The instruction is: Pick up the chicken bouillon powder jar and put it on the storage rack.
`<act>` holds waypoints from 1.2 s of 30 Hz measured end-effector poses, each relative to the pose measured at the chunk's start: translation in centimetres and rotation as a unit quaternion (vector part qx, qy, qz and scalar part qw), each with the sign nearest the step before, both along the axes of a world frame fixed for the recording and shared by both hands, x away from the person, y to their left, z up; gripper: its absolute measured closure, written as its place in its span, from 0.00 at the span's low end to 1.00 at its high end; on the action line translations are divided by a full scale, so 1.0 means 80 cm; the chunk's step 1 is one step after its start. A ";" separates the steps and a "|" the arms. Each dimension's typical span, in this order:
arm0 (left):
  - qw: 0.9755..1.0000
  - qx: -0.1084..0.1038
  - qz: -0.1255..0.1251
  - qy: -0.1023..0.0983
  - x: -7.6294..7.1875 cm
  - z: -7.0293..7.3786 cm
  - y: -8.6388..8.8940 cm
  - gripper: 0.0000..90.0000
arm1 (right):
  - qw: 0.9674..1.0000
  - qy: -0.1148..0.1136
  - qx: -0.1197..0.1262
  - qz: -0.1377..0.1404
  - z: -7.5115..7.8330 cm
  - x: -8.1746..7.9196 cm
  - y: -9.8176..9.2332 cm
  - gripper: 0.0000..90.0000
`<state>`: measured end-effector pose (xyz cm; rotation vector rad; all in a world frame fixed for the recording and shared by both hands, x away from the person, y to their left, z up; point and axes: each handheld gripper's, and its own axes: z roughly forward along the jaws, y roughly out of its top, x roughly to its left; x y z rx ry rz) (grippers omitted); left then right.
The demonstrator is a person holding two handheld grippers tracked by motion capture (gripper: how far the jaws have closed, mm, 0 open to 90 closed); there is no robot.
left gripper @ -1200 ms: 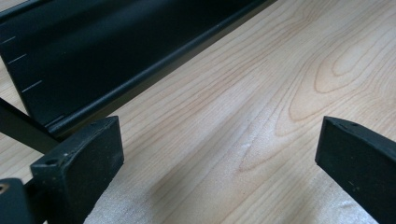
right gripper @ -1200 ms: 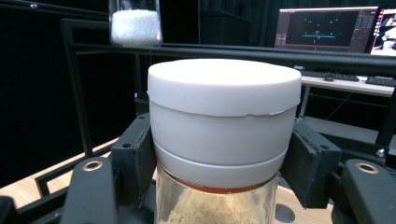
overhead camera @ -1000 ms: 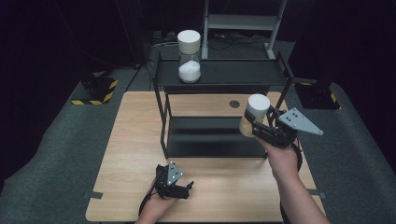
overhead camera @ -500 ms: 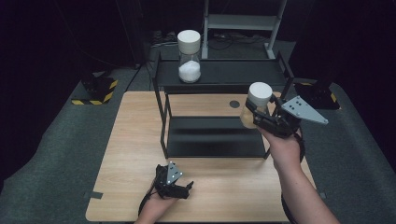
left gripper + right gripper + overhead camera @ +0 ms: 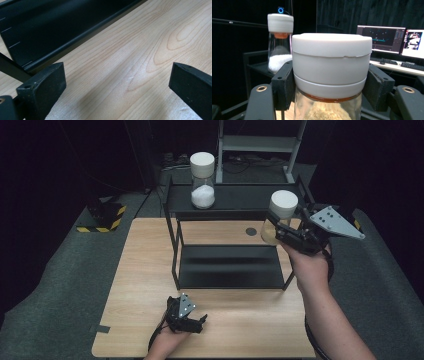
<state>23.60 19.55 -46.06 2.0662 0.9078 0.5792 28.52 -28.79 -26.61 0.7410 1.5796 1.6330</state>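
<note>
Right gripper (image 5: 272,227), right of centre in the high view: jaws clamped on a glass jar with tan powder (image 5: 278,219), gripping just under its pale grey lid. Jar is upright, held in the air off the front right corner of the black two-tier rack (image 5: 230,270), roughly level with the top shelf. In the right gripper view the jar (image 5: 332,75) sits dead centre, with one pad on each side of the lid's lower edge.

Second jar, with white powder (image 5: 202,182), stands upright on the rack's top shelf, upper centre of the high view, well apart from the held one. It's also at upper left in the right gripper view (image 5: 280,42).

Left gripper (image 5: 192,322), bottom centre of the high view, is low over the wooden worktop (image 5: 145,270), just in front of the rack. Jaws wide apart with nothing between them; left gripper view shows bare wood (image 5: 140,57) between them and the rack's lower shelf (image 5: 45,27) at upper left.
</note>
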 end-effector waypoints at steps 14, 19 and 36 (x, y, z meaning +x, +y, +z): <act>1.000 -0.002 0.000 0.001 0.000 0.000 0.001 0.02 | 1.000 -0.013 0.004 -0.019 0.028 0.017 0.010 0.38; 1.000 -0.003 0.000 0.002 0.000 0.000 0.002 0.02 | 1.000 -0.012 0.003 -0.025 0.032 0.030 0.017 0.38; 1.000 -0.014 0.000 0.007 0.002 0.000 0.006 0.02 | 0.999 0.007 0.007 -0.048 0.050 0.079 0.043 0.38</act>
